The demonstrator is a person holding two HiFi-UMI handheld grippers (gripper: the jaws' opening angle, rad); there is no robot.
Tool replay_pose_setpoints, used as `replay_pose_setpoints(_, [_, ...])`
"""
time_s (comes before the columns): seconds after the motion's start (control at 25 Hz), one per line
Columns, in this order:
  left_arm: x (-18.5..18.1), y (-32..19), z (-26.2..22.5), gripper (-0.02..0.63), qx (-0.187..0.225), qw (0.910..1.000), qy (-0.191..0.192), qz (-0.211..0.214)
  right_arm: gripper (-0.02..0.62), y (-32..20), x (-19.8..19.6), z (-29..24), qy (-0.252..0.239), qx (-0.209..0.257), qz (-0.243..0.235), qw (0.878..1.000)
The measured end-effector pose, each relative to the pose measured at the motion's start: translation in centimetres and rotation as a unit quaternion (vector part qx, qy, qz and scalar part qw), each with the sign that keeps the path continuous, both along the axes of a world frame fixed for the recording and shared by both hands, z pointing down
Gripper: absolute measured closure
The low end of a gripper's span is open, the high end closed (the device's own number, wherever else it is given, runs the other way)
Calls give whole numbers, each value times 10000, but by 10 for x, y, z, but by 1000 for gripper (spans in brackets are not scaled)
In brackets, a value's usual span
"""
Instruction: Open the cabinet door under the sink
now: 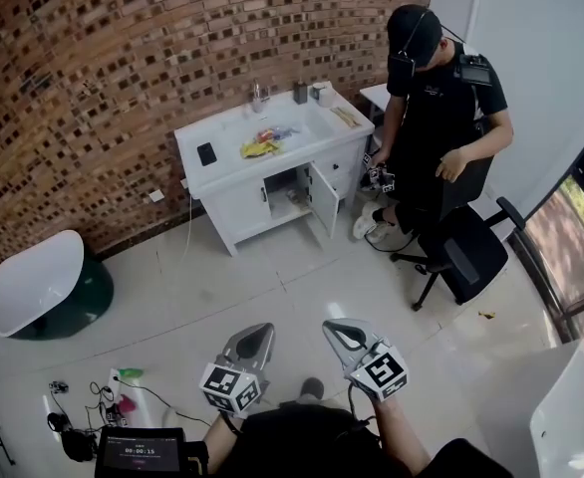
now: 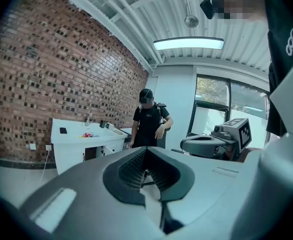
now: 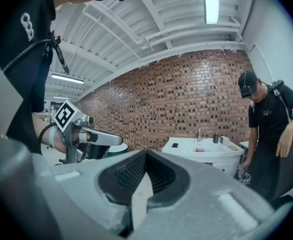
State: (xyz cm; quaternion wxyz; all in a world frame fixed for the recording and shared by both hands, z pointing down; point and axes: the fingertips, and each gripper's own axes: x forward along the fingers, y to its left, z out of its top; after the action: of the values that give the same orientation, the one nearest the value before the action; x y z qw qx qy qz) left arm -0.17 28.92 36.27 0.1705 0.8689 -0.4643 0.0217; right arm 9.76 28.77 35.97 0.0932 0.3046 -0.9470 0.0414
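Note:
Across the room, against the brick wall, stands the white sink cabinet [image 1: 234,205]. One of its lower doors [image 1: 323,198] stands swung open and shows a dark inside. In the left gripper view the cabinet [image 2: 72,151] is small and far off, as is the cabinet [image 3: 201,151] in the right gripper view. My left gripper [image 1: 254,342] and right gripper [image 1: 343,335] hang side by side near me over the floor, far from the cabinet. Both are shut with nothing between the jaws, as seen at the left gripper [image 2: 146,151] and the right gripper [image 3: 145,154].
A person in black [image 1: 437,118] stands at the cabinet's right, holding another gripper [image 1: 380,178]. A black office chair [image 1: 461,249] is beside them. A white and green tub [image 1: 35,285] sits at the left. A tablet [image 1: 138,453] and cables [image 1: 103,398] lie near my feet.

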Motion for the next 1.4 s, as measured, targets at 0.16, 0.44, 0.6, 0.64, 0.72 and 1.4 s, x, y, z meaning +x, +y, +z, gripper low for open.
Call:
replay_pose_setpoints(0.16, [-14,1,-1,591,60,10000,22,13,603,3,-18,-2,40,58,-62,10000])
replay_pose_setpoints(0.44, [-67,8,-5,591,73,9998,152,-55,603,9,-74,-15,111,130,-110,9998])
replay_pose_setpoints(0.6, [-95,9,-7,591,120,9998,177,-50,603,11,-107,-25,117,238,-136,9996])
replay_pose_setpoints(0.64, [-103,8,-8,591,129,9997,186,-49,603,11,-115,-26,116,245,-142,9995])
replay_pose_setpoints(0.72, [-120,5,-11,591,132,9997,222,-41,603,12,-136,-31,166,249,-165,9994])
replay_pose_setpoints(1.4, [-175,7,-6,591,99,9994,311,88,603,22,-194,-29,303,219,-81,9993])
